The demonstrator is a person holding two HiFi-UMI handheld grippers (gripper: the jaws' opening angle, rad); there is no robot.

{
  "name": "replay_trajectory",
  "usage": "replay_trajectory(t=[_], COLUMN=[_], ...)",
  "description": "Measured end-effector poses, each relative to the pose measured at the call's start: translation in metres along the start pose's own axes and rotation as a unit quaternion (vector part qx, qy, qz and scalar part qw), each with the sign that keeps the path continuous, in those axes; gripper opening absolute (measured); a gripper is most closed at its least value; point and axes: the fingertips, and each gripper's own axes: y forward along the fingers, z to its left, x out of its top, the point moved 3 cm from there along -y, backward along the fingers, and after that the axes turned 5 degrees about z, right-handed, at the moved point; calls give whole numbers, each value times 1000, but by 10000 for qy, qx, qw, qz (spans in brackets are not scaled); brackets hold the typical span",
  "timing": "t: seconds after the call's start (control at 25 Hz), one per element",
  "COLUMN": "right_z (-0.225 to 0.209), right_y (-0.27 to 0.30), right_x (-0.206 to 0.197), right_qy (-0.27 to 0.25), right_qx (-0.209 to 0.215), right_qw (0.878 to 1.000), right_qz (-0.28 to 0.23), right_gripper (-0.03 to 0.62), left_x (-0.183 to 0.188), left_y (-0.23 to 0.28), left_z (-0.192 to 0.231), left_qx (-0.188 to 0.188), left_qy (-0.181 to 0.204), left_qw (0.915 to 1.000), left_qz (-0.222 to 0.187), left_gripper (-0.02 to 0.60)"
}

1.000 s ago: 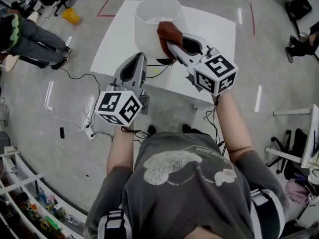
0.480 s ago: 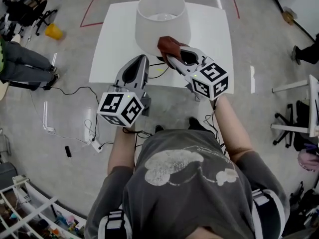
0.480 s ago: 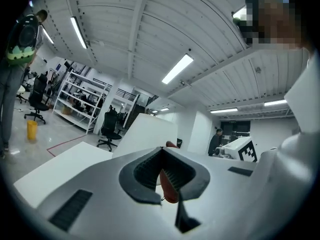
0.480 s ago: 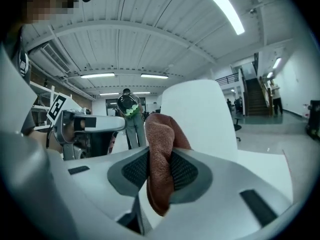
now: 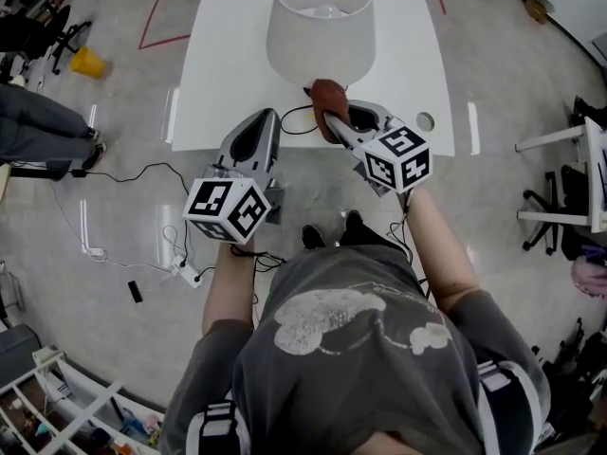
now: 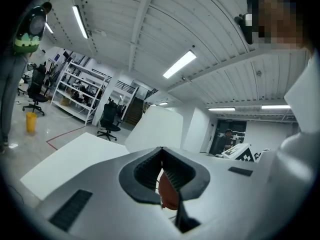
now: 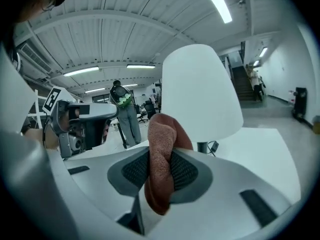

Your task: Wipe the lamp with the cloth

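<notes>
The right claw (image 7: 161, 170) was clamped on the brown cloth (image 5: 327, 96), which bunched up past the jaw tips. The cloth sat just at the lower rim of the shade of the white lamp (image 5: 319, 17); contact not confirmed. The left claw (image 5: 266, 118) had its jaws together, empty, and was held beside the right. The lamp stood on the white counter (image 5: 218, 74).
</notes>
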Motion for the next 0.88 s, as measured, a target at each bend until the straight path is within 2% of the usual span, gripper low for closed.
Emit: replay_trajectory(t=[0.16,0.4,0.56,0.72,0.88], right_z=[11,14,21,21,21], right_y=[-9,-36,-38,-33,-19], right_x=[15,74,114,144,152], right_qy=[-39,-280,-427,-374,-255], right_qx=[154,374,484,295,-35], right_qw=[9996,9942,9895,9865,9869], right_qz=[-219,-965,-1291,-1565,-1595], right_gripper=[97,95,97,97,97], left_x=[1,23,44,61,66], left_y=[0,8,5,4,6], left_z=[3,-16,-13,-1,24], left_qx=[95,204,328,217,-46], left_qy=[-4,305,446,571,515], left_qw=[10000,9992,9980,9973,9980], left_qz=[-12,-183,-289,-404,-373], left_gripper=[9,9,9,9,9])
